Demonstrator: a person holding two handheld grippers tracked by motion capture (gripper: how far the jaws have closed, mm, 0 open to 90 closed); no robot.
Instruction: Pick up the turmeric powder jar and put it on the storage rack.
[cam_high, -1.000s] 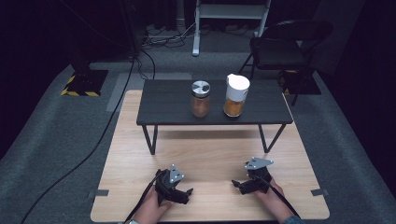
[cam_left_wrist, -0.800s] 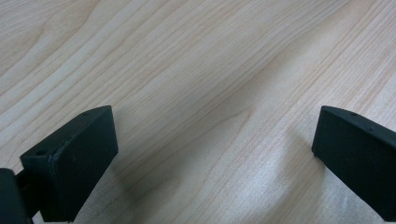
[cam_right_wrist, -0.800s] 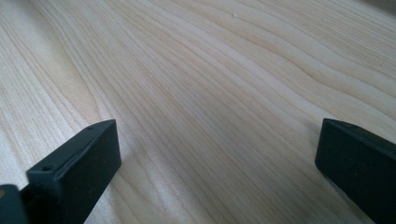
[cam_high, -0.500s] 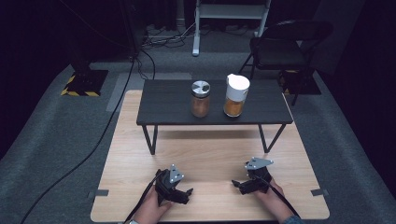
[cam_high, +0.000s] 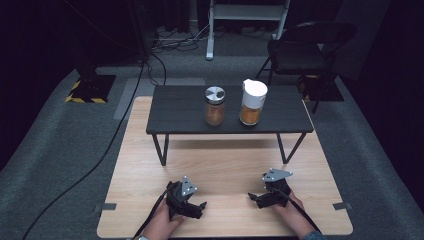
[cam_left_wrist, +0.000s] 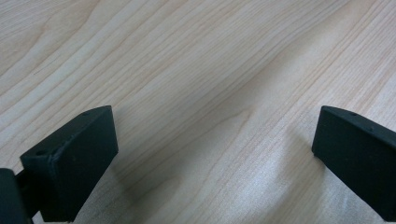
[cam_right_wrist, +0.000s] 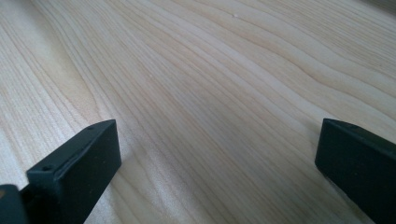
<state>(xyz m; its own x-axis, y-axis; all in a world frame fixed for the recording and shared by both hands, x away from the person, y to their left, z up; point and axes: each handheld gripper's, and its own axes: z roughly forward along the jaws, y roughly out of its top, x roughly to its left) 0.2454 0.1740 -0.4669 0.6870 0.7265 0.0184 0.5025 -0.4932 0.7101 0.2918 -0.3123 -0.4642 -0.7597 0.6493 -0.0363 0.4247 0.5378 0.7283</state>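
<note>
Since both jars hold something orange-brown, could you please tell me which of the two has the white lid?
The right-hand jar on the small black table: taller, with a white lid. The left-hand jar is shorter, with a silver metal lid.

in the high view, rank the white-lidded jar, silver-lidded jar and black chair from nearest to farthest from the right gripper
Measured from the right gripper:
1. White-lidded jar, right side of the small black table.
2. Silver-lidded jar, to its left.
3. Black chair, on the floor behind the table.
</note>
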